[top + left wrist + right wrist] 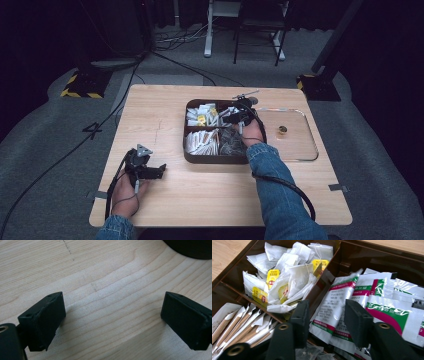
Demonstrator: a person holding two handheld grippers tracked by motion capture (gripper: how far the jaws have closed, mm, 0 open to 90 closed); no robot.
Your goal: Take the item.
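High view. I sit at a light wooden table [165, 115]. My left gripper [159, 171] rests low on the bare wood at the near left, well apart from everything else, my left hand [124, 192] behind it. A dark brown tray [187, 152] with four compartments sits mid-table. My right gripper [235, 114] is over its far right compartment, my right hand [252, 142] and denim sleeve [277, 190] reaching across the near right one. Just right of the tray lies a clear shallow tray [312, 147] with a small round brass-coloured object [282, 130] on it; I cannot tell what it is. Grey carpet, cables and black stands lie beyond the table.

Left gripper view. Jaws stand wide apart, nothing between them, bare wood grain under them. A dark rounded edge [192, 250] shows at top right, likely the tray.

Right gripper view. My jaws are partly open, a moderate gap, gripping nothing. They hang just above the white sachets [352, 297] with red and green print, which fill the compartment ahead and right. Across the divider, upper left, is a heap of white tea bags [292, 272] with yellow tags. Lower left, paper sticks [239, 325] in white and brown lie side by side. A dark crinkled packet [312, 352] sits below the jaws, too hidden to identify.
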